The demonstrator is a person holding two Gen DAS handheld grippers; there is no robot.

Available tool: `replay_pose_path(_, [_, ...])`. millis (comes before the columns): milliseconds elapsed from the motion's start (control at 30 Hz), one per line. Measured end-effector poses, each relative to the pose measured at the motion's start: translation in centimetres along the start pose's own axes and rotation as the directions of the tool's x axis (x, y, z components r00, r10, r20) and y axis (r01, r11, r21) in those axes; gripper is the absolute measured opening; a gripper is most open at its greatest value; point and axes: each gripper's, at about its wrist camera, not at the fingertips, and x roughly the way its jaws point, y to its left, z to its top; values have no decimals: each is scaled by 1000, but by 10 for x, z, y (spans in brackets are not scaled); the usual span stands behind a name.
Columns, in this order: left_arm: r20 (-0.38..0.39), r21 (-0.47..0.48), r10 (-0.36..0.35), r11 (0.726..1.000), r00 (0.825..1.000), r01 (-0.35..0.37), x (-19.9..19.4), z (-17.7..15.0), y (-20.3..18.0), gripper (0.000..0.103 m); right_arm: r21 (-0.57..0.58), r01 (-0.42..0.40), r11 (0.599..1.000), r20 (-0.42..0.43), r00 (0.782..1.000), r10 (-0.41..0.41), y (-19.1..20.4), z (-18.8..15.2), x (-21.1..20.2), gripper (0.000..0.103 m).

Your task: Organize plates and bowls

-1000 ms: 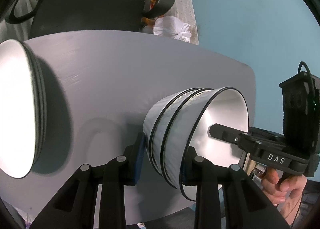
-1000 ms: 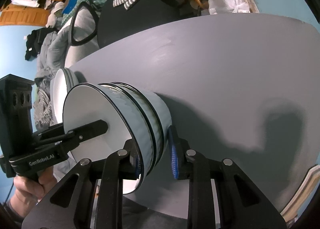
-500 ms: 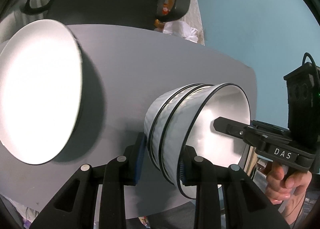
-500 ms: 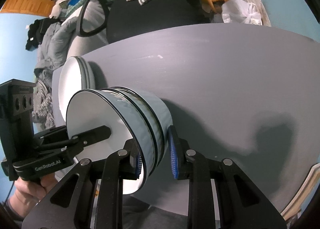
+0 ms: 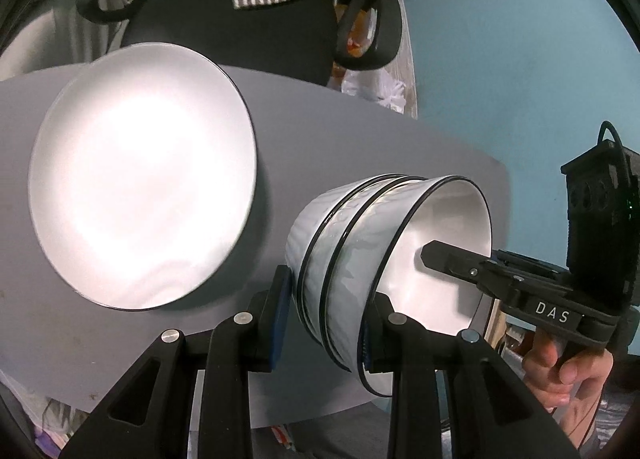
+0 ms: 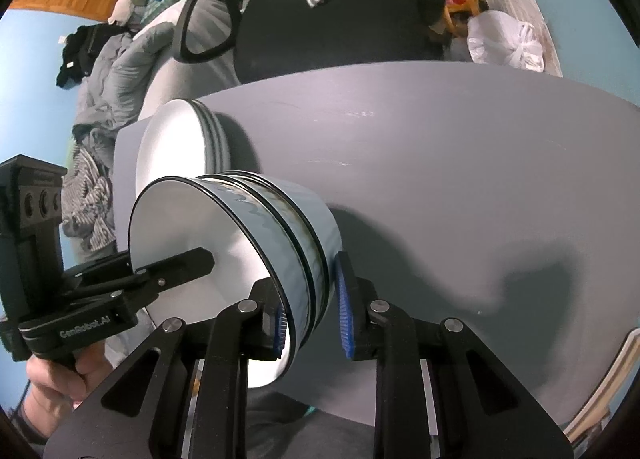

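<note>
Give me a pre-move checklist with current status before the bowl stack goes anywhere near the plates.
1. Left gripper on the bowl stack: one finger outside the wall, one inside the rim. Ok.
2. Right gripper on the same stack from the opposite side: pads straddle the wall. Ok.
3. Bowls nested evenly: three black rims run parallel, no visible gap. Ok.
4. Plate stack settled on the grey table, edges aligned. Ok.
5. Gap between bowl stack and plate stack: they overlap in the right wrist view. Cannot tell.
6. Stack lifted off the table: its underside is hidden. Cannot tell.
</note>
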Motion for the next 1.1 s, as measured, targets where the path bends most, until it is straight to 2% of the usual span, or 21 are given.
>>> replay_pose_path(233, [33,-17,0,1000,999,0,-23,-4,6,28,-31,2,1000,10,1000,-2,22,8,-1,22])
replay_pose_path(733, [98,-90,7,996,995,2,-66,0,52,28,-120,0,993,-1,1000,0,72,30,12,22])
replay_pose_path(1100, [116,-154,31,988,993,-13,-74,10,96,28,-187,4,982,-29,1000,-9,112,50,40,22])
